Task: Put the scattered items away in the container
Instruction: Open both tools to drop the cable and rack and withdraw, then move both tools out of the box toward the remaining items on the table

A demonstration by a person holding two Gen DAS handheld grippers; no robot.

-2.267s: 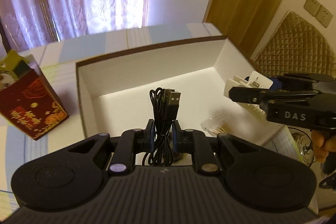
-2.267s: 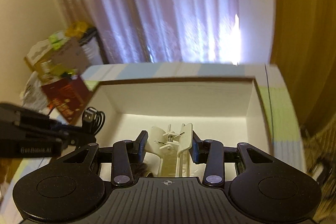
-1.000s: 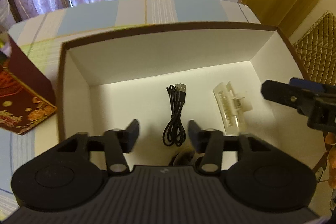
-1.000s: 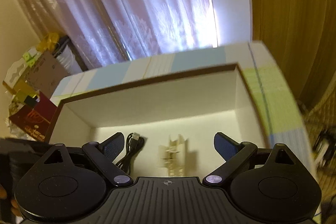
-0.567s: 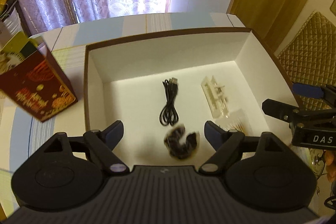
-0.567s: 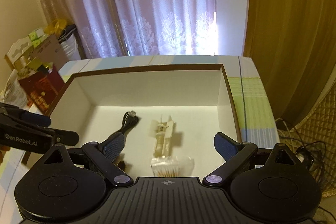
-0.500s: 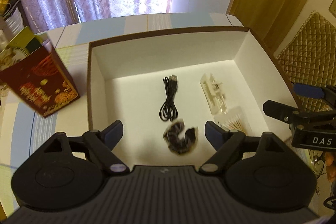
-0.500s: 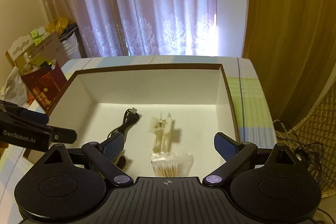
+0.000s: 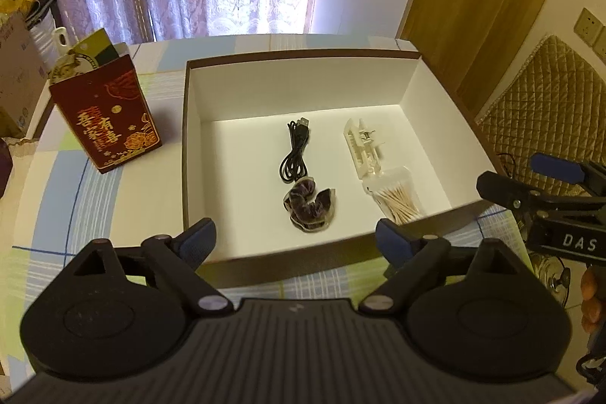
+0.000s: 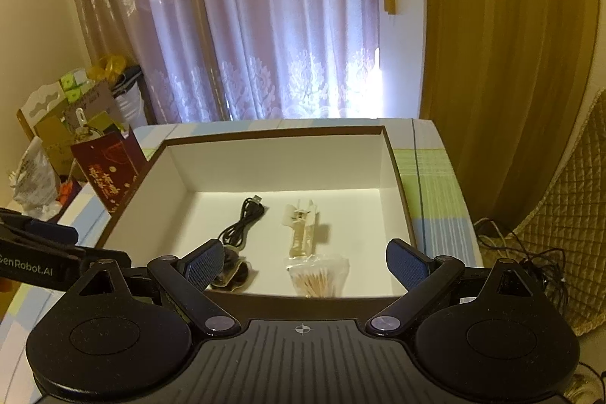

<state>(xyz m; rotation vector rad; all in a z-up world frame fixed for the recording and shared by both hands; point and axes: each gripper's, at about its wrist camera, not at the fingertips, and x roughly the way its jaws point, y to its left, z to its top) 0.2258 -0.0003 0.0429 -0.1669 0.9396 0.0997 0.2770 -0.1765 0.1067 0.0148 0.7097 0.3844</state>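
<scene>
A white cardboard box with a brown rim [image 9: 185,124] [image 10: 394,158] stands on the table. Inside it lie a coiled black USB cable [image 9: 294,154] [image 10: 244,222], a white plastic clip [image 9: 363,146] [image 10: 301,226], a clear bag of cotton swabs [image 9: 395,195] [image 10: 318,277] and a dark scrunchie in clear wrap [image 9: 310,205] [image 10: 231,275]. My left gripper [image 9: 295,237] is open and empty, held back above the box's near rim. The right gripper [image 10: 303,262] [image 9: 530,184] is open and empty too, just outside the near right side.
A red gift bag with gold print [image 9: 104,120] [image 10: 110,173] stands on the striped tablecloth left of the box. A quilted gold chair back [image 9: 545,108] and floor cables [image 10: 530,260] are to the right. Curtains [image 10: 265,25] hang behind the table.
Both grippers let go of the cable and the clip, which now lie in the box, then opened wide and drew back and up from the box.
</scene>
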